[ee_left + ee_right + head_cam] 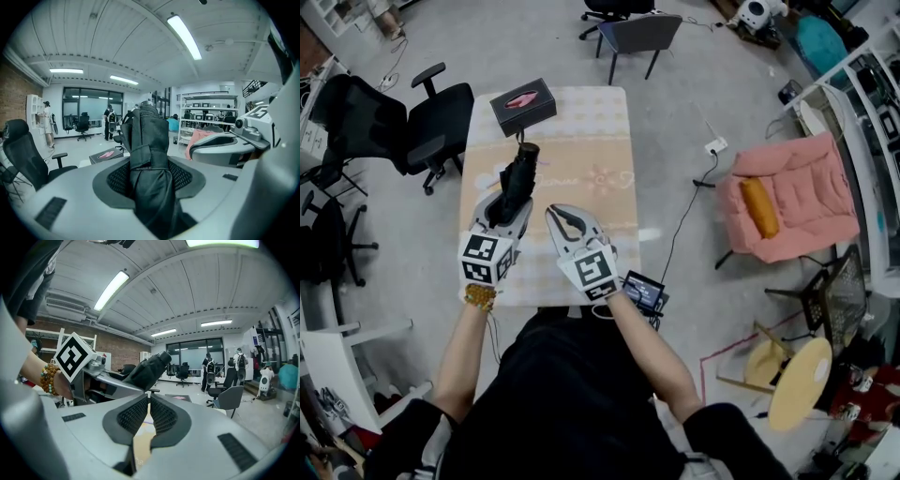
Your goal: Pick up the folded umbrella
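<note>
Black folded umbrella (518, 173): compact, with creased fabric gathered in pleats, a strap (147, 158) wrapped round its middle and a blunt, rounded far end.
Umbrella's place: held in the left gripper over the left half of the counter. It points away from the person toward the black box, and the right gripper view shows its far end up in the air.
Left gripper (508, 202): clenched on the umbrella, with a ribbed pad (185, 176) on either side of it.
Right gripper (560, 219): just beside the left one, pads drawn together at the tips with nothing between them.
Counter (591, 122): covered in a pale cream and peach cloth with a faint pattern. Its right half is bare.
Black box (523, 105): pink on top, at the counter's far left corner, near the umbrella's end but apart from it.
Small screen (645, 291): at the counter's near right corner, at the edge.
Left edge: a black office chair (431, 122) stands near the far left corner.
Far edge: a grey chair (639, 33) stands well apart.
Right side: open grey floor (675, 103) lies between the counter and a pink armchair (797, 187). A cable (684, 220) crosses it to a white power strip (715, 146).
Room: a white ribbed ceiling (117, 42) with strip lights (185, 35), a brick wall (117, 352), dark windows (91, 105) at the far end, white shelving (206, 117), and people standing far off.
</note>
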`<control>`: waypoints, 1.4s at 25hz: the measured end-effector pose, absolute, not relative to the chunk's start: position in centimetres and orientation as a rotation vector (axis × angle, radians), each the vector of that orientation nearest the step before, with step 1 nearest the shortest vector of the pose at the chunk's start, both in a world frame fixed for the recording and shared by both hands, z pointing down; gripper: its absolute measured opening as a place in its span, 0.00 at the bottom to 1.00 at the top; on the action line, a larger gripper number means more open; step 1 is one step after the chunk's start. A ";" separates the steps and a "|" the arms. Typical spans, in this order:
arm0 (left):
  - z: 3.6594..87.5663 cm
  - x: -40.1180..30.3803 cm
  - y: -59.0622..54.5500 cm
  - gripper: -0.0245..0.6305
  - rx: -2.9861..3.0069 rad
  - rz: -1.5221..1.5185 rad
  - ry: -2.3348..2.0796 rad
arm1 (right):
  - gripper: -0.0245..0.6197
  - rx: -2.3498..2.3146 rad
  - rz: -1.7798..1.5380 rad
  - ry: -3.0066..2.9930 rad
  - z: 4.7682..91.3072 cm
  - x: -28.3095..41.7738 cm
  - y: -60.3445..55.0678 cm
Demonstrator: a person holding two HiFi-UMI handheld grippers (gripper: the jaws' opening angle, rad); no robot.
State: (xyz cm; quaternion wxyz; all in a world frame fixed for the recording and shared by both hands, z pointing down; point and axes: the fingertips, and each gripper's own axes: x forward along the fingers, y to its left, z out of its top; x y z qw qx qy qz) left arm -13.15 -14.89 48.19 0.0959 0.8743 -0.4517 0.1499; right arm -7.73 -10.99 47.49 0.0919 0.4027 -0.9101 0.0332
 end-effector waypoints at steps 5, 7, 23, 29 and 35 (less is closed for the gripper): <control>46.0 -14.7 -15.1 0.34 2.618 0.349 -1.417 | 0.07 1.215 0.064 -2.719 45.7 -8.9 -11.8; 45.1 -15.2 -15.1 0.34 2.628 0.309 -1.451 | 0.07 1.224 0.032 -2.721 44.9 -9.1 -12.3; 43.5 -15.6 -14.6 0.34 2.710 0.161 -1.517 | 0.07 1.420 -0.051 -2.692 43.8 -8.7 -14.8; 45.1 -15.2 -14.2 0.34 2.722 0.178 -1.483 | 0.07 1.418 -0.002 -2.681 45.1 -8.7 -14.1; 46.2 -15.4 -13.6 0.34 2.730 0.159 -1.508 | 0.07 1.381 0.034 -2.693 46.5 -9.1 -13.1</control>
